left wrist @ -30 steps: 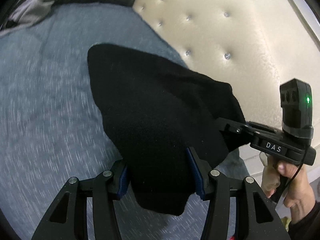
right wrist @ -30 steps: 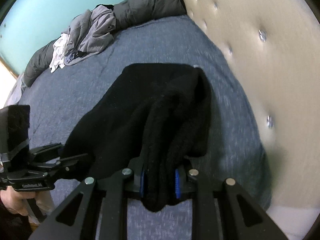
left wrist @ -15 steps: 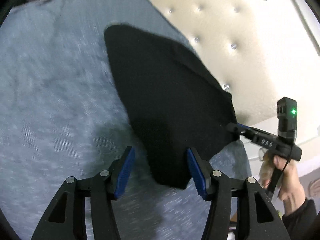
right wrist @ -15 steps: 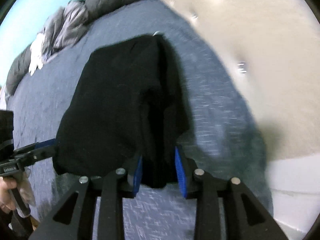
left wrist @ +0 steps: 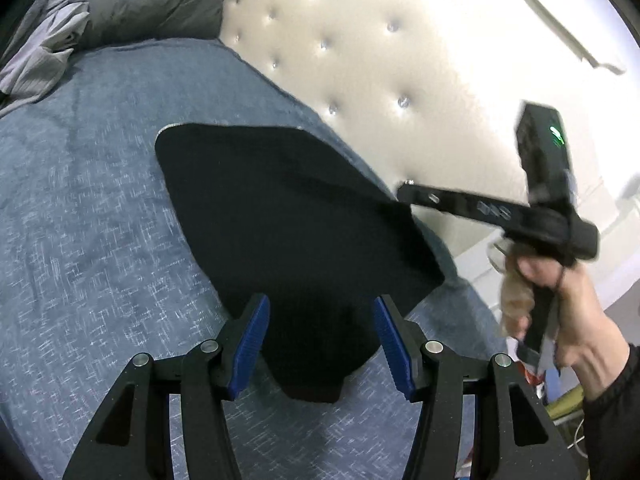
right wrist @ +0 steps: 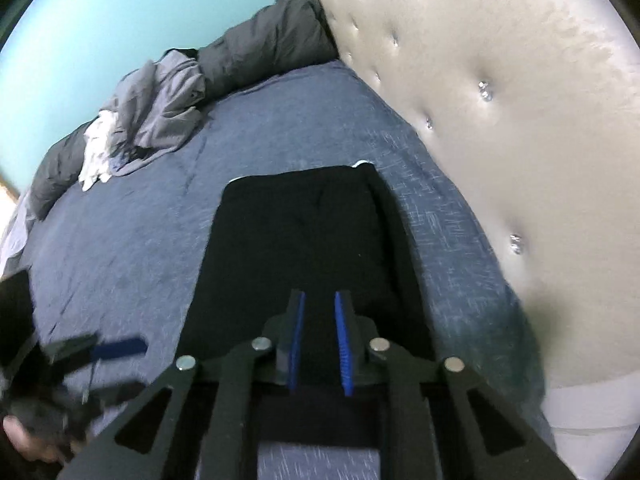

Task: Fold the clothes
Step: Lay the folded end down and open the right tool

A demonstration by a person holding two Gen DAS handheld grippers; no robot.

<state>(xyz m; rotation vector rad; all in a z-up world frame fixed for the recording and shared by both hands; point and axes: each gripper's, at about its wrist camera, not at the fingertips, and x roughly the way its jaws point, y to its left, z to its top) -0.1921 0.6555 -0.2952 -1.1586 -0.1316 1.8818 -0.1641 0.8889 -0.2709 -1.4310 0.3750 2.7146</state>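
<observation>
Right wrist view is showing the blue bed [right wrist: 132, 240] carrying the black garment [right wrist: 304, 236], already folded into a strip running six to twelve o'clock; unfolded clothes [right wrist: 152, 120] are waiting at ten o'clock. Right gripper [right wrist: 320, 344], just closing, is pinching nothing; left gripper [left wrist: 320, 344] is hanging released.

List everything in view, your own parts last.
black garment: one, black, flat on the bedcover
bedcover: one, blue, over the bed
headboard: one, cream, tufted, beside the garment
quilt: one, dark grey, bunched at the far edge
loose clothes: one pile, grey and white, by the quilt
wall: teal, behind
left gripper: black, blue pads, open over the garment
right gripper: same; jaws just closing, narrow gap, gripping nothing
right hand: on its handle
</observation>
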